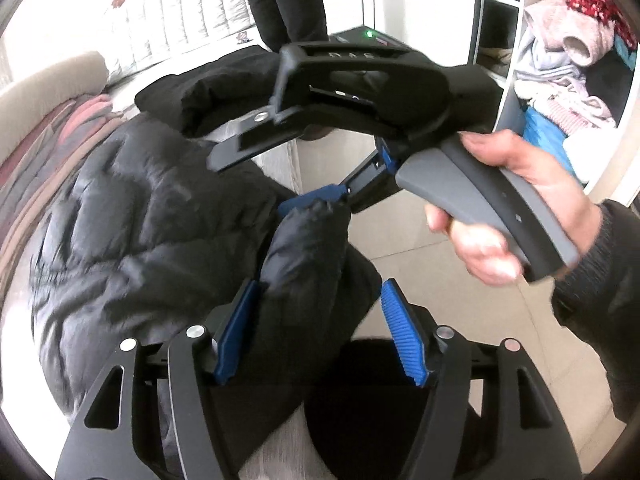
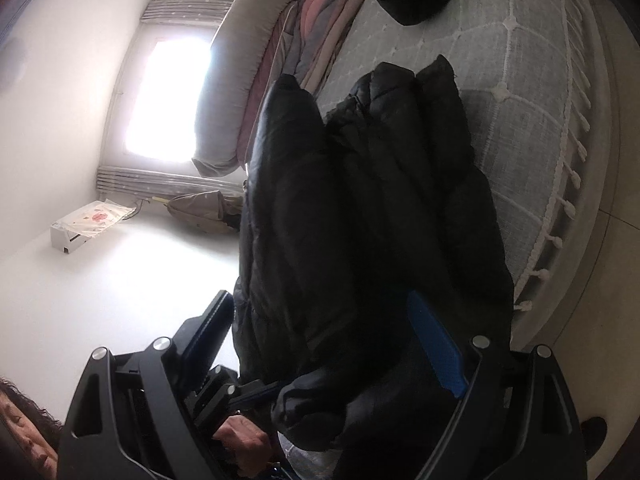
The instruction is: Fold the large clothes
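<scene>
Your left gripper [image 1: 320, 332] stood with its blue ribbed pads [image 1: 402, 332] spread; a puffy fold of the black down jacket [image 1: 160, 216] lay between them, brushing the left-hand pad while the right-hand pad stood clear of the fabric. Whether it gripped anything, the view did not settle; the jaws looked slack around the cloth.

Your right gripper [image 2: 340, 340] was spread wide, with a thick bundle of the same black down jacket [image 2: 360, 200] filling the gap between the fingers. From the left wrist view, that right gripper [image 1: 316, 196] had one blue fingertip touching the jacket's bulge, and your right hand [image 1: 512, 208] wrapped its grey handle [image 1: 480, 204].

The jacket lay bunched on the bed [image 2: 532, 92], over a grey quilted cover with a white tasselled edge. Folded blankets [image 2: 312, 40] were stacked farther along it. A shelf of heaped clothes [image 1: 560, 80] stood beyond your right hand, and another person's dark trousers [image 1: 288, 0] showed beside the bed.
</scene>
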`<act>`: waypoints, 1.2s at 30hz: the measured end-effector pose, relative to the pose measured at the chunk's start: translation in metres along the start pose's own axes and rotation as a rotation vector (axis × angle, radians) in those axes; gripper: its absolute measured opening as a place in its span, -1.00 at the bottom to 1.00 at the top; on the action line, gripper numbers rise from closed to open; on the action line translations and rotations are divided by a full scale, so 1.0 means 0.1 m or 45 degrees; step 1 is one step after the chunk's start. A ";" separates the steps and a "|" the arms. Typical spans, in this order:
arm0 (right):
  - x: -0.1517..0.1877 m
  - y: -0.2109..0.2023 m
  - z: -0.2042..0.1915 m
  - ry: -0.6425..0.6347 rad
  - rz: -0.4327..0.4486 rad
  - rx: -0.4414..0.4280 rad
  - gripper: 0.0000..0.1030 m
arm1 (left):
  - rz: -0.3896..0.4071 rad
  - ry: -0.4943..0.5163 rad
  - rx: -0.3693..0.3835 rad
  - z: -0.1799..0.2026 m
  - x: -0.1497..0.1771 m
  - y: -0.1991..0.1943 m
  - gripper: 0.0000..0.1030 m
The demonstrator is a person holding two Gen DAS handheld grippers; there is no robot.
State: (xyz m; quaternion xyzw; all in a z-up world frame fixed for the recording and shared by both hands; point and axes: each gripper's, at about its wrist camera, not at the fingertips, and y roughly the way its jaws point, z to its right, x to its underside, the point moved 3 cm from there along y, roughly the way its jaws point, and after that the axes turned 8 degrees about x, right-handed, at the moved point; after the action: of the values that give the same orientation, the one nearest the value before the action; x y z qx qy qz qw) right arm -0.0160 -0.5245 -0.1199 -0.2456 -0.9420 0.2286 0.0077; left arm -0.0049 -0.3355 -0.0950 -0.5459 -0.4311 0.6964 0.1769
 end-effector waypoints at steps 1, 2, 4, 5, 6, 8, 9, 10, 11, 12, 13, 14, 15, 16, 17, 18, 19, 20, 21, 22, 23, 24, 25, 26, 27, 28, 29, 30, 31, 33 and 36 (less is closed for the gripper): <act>0.00 0.01 0.01 -0.001 -0.001 0.002 0.65 | 0.013 -0.028 0.025 -0.01 0.04 -0.07 0.18; -0.01 0.02 0.02 -0.001 -0.002 0.002 0.65 | 0.024 -0.064 0.051 -0.04 0.07 -0.15 0.18; -0.02 0.03 0.05 0.003 -0.001 0.008 0.65 | 0.060 -0.149 0.108 -0.16 0.11 -0.30 0.18; -0.02 0.03 0.05 0.004 0.000 0.012 0.65 | 0.096 -0.210 0.136 -0.24 0.13 -0.41 0.20; -0.02 0.02 0.04 0.002 0.005 0.017 0.65 | 0.121 -0.254 0.146 -0.32 0.15 -0.49 0.21; 0.00 -0.04 0.03 -0.006 0.023 0.030 0.65 | 0.180 -0.333 0.127 -0.49 0.22 -0.66 0.26; 0.00 -0.10 0.01 -0.010 0.048 0.035 0.65 | 0.212 -0.374 0.106 -0.59 0.26 -0.75 0.27; 0.01 -0.16 0.00 -0.009 0.071 0.028 0.65 | 0.233 -0.407 0.097 -0.69 0.28 -0.79 0.29; 0.01 -0.21 -0.02 -0.008 0.088 0.016 0.66 | 0.257 -0.460 0.094 -0.81 0.34 -0.86 0.30; 0.01 -0.30 -0.05 -0.012 0.118 -0.005 0.66 | 0.279 -0.513 0.088 -0.93 0.41 -0.91 0.30; 0.01 -0.35 -0.10 -0.022 0.135 -0.021 0.66 | 0.294 -0.550 0.078 -1.03 0.45 -0.94 0.30; 0.00 -0.39 -0.15 -0.036 0.147 -0.029 0.68 | 0.316 -0.596 0.076 -1.15 0.50 -0.98 0.30; -0.02 -0.41 -0.21 -0.053 0.150 -0.026 0.70 | 0.352 -0.658 0.090 -1.27 0.57 -1.04 0.30; -0.04 -0.41 -0.25 -0.067 0.146 -0.026 0.70 | 0.369 -0.694 0.091 -1.34 0.61 -1.07 0.31; -0.08 -0.39 -0.30 -0.078 0.137 -0.023 0.72 | 0.383 -0.731 0.085 -1.42 0.65 -1.11 0.31; -0.12 -0.35 -0.32 -0.083 0.124 -0.019 0.73 | 0.393 -0.759 0.083 -1.50 0.68 -1.13 0.31; -0.18 -0.29 -0.36 -0.092 0.104 -0.014 0.73 | 0.402 -0.780 0.083 -1.56 0.71 -1.15 0.31; -0.25 -0.21 -0.39 -0.111 0.080 0.012 0.73 | 0.410 -0.798 0.085 -1.58 0.74 -1.16 0.31; -0.32 -0.12 -0.41 -0.125 0.050 0.042 0.73 | 0.416 -0.828 0.085 -1.64 0.76 -1.18 0.31; -0.37 -0.03 -0.43 -0.140 0.014 0.044 0.73 | 0.419 -0.842 0.087 -1.66 0.78 -1.18 0.31; -0.40 0.06 -0.47 -0.160 -0.020 0.030 0.73 | 0.426 -0.859 0.089 -1.70 0.81 -1.20 0.31; -0.42 0.16 -0.52 -0.195 -0.059 0.017 0.72 | 0.429 -0.866 0.088 -1.72 0.81 -1.20 0.31; -0.43 0.22 -0.57 -0.221 -0.075 0.025 0.72 | 0.431 -0.869 0.087 -1.76 0.81 -1.21 0.32; -0.42 0.29 -0.64 -0.261 -0.088 0.030 0.72 | 0.429 -0.867 0.086 -1.77 0.79 -1.20 0.32; -0.42 0.33 -0.70 -0.294 -0.101 0.031 0.57 | 0.426 -0.865 0.083 -1.79 0.79 -1.20 0.32; -0.39 0.39 -0.80 -0.352 -0.114 0.067 0.26 | 0.424 -0.863 0.080 -1.79 0.79 -1.19 0.32; -0.38 0.43 -0.84 -0.372 -0.117 0.109 -0.52 | 0.422 -0.864 0.078 -1.79 0.78 -1.19 0.32; -0.35 0.45 -0.88 -0.397 -0.116 0.102 -0.61 | 0.422 -0.868 0.081 -1.80 0.78 -1.17 0.32; -0.32 0.46 -0.91 -0.431 -0.112 0.122 -0.66 | 0.421 -0.873 0.082 -1.79 0.78 -1.18 0.32; -0.26 0.43 -0.95 -0.462 -0.081 0.147 -0.77 | 0.420 -0.884 0.082 -1.82 0.78 -1.16 0.32; -0.13 0.22 -1.03 -0.490 0.018 0.121 -0.82 | 0.421 -0.895 0.080 -1.83 0.77 -1.16 0.32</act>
State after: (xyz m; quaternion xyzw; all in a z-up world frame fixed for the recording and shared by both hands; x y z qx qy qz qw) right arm 0.0184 -0.4695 -0.0356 -0.2032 -0.9124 0.3157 -0.1627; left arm 0.1101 -0.1406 -0.0558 -0.3305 -0.3500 0.8729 -0.0795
